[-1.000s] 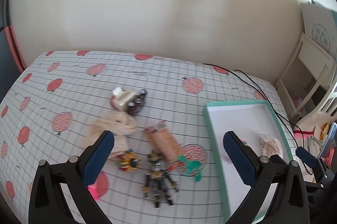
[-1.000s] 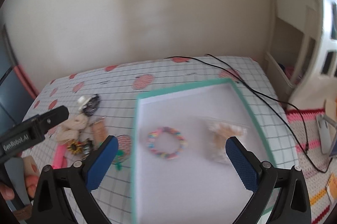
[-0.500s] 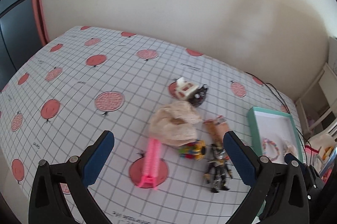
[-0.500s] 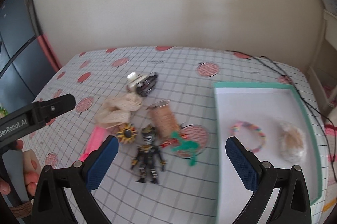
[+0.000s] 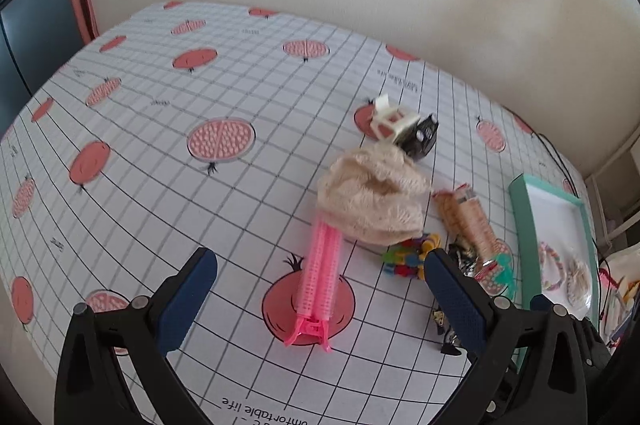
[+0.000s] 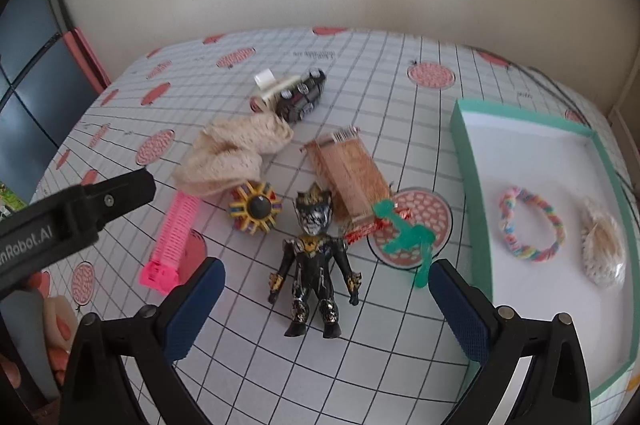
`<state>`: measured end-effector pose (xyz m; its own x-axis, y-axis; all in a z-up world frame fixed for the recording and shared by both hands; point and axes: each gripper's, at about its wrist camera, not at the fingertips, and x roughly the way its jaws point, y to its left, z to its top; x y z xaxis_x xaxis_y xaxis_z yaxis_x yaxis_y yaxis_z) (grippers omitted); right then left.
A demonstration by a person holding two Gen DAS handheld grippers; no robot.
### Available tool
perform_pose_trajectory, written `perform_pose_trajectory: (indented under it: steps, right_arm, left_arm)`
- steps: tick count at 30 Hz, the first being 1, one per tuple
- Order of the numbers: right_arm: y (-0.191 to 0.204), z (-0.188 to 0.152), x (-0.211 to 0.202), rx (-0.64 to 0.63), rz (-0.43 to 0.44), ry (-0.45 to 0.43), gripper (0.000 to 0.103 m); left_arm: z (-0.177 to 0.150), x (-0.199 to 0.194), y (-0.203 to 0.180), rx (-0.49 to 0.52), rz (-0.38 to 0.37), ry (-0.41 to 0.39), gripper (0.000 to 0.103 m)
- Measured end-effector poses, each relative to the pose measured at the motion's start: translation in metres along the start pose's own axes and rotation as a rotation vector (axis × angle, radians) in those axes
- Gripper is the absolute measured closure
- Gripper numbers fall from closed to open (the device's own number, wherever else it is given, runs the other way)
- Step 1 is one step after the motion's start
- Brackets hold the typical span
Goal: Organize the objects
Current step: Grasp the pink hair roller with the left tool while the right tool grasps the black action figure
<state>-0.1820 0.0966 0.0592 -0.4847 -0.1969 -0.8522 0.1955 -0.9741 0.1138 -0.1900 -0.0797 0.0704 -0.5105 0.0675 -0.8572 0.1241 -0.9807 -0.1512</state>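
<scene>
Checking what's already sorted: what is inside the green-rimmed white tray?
Inside the green-rimmed white tray: a rainbow braided bracelet and a clear bag of beige material. Its near corner is cut off by the frame.

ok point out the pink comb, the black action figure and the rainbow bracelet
pink comb [image 5: 322, 275], left wrist view, middle of its toothed body
black action figure [image 6: 314, 257], right wrist view, its chest
rainbow bracelet [image 6: 554, 221], right wrist view, right side of the loop

The glossy plastic figure [image 6: 314, 261] lay beside the rough knitted cloth [image 6: 236, 153]; the ridged pink clip [image 5: 320, 277] looked plastic.
</scene>
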Motion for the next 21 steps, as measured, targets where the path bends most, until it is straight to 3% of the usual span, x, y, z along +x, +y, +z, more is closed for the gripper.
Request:
perform_pose_trajectory:
  steps: [7, 16, 21]
  right_arm:
    - [0.002, -0.004, 0.016, 0.000, -0.012, 0.047, 0.002]
    - [0.003, -0.006, 0.033, 0.014, -0.023, 0.086, 0.006]
    - [0.004, -0.006, 0.040, 0.019, -0.040, 0.098, 0.014]
  left_arm:
    - [-0.008, 0.028, -0.001, 0.017, 0.023, 0.070, 0.000]
    - [-0.013, 0.046, -0.004, 0.020, 0.059, 0.106, 0.000]
    - [-0.013, 0.050, -0.005, 0.035, 0.070, 0.111, 0.000]
